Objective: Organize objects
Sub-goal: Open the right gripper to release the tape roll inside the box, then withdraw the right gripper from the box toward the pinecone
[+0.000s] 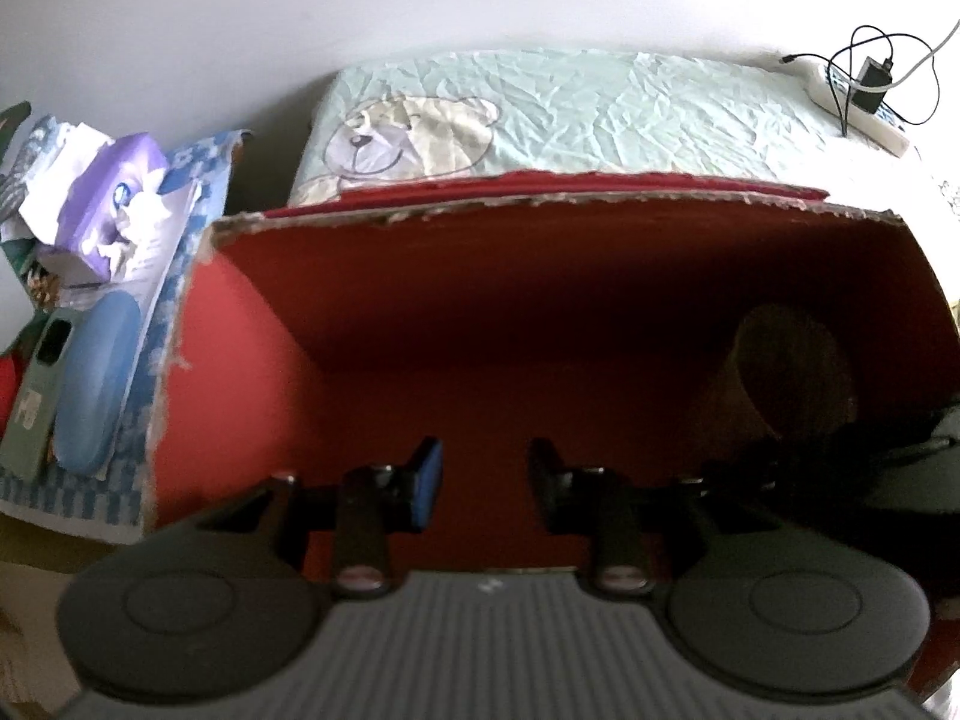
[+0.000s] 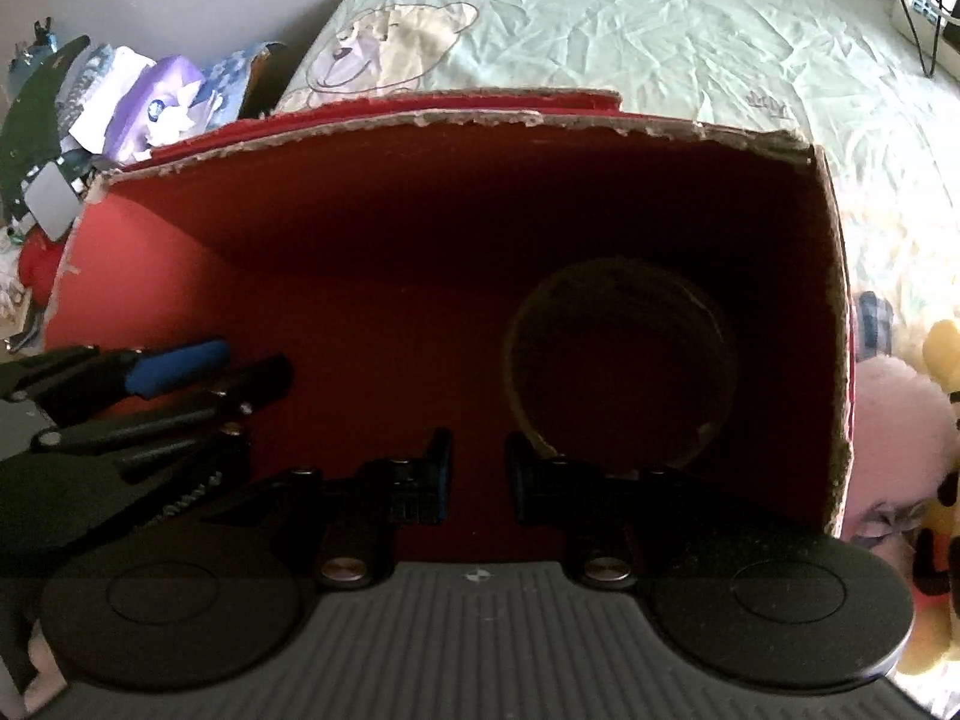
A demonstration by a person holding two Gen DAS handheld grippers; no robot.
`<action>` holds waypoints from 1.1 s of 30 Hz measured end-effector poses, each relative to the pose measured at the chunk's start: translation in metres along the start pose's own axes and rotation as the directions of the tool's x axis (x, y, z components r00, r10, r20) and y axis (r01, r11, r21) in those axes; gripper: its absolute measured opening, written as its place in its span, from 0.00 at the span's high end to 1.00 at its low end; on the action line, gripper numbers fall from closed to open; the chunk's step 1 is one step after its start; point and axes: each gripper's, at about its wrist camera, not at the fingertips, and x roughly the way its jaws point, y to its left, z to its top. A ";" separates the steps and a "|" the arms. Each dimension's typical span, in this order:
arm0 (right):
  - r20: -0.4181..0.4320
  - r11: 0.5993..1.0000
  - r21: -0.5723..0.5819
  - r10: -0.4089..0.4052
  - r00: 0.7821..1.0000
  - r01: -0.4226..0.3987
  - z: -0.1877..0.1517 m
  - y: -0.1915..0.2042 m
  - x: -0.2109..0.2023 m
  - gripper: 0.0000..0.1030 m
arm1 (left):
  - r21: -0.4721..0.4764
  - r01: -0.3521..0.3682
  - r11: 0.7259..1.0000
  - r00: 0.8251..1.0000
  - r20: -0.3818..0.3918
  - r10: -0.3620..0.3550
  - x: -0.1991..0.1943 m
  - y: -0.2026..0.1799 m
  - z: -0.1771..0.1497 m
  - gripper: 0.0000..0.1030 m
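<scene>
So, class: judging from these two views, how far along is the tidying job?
Done: a round brown container already sits in the red box. In hand: nothing; the left claw and right claw both hang empty inside the box, slightly apart. Left: the blue case and grey-green case left of the box, and the plush toys on its right, remain outside.

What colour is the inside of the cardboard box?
Red inside the cardboard box, with a frayed pale rim; clearest in the right wrist view.
</scene>
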 end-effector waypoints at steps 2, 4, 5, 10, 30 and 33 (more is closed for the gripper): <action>0.005 1.000 0.002 -0.007 1.000 0.007 0.000 0.000 0.000 0.82 | 0.006 0.003 1.000 1.000 -0.001 -0.003 0.001 -0.002 0.000 0.68; 0.008 1.000 -0.001 -0.013 1.000 0.013 -0.001 0.000 0.002 0.82 | 0.014 0.004 1.000 1.000 -0.001 -0.004 0.002 -0.004 0.000 0.68; 0.008 1.000 -0.004 -0.019 1.000 0.019 0.000 0.004 0.004 0.82 | 0.017 0.004 1.000 1.000 0.000 -0.004 0.002 -0.005 0.000 0.67; 0.033 1.000 -0.005 -0.016 0.999 0.016 -0.003 0.004 -0.002 0.81 | 0.030 0.002 1.000 1.000 -0.001 -0.002 0.003 -0.008 0.001 0.65; 0.301 0.998 0.033 -0.063 0.951 0.056 -0.064 0.000 -0.075 0.66 | 0.071 -0.026 0.997 0.997 0.069 0.021 -0.046 -0.028 -0.028 0.62; 0.335 0.998 0.053 -0.062 0.940 0.047 -0.076 -0.003 -0.085 0.65 | 0.074 -0.033 0.997 0.996 0.083 0.027 -0.057 -0.032 -0.037 0.62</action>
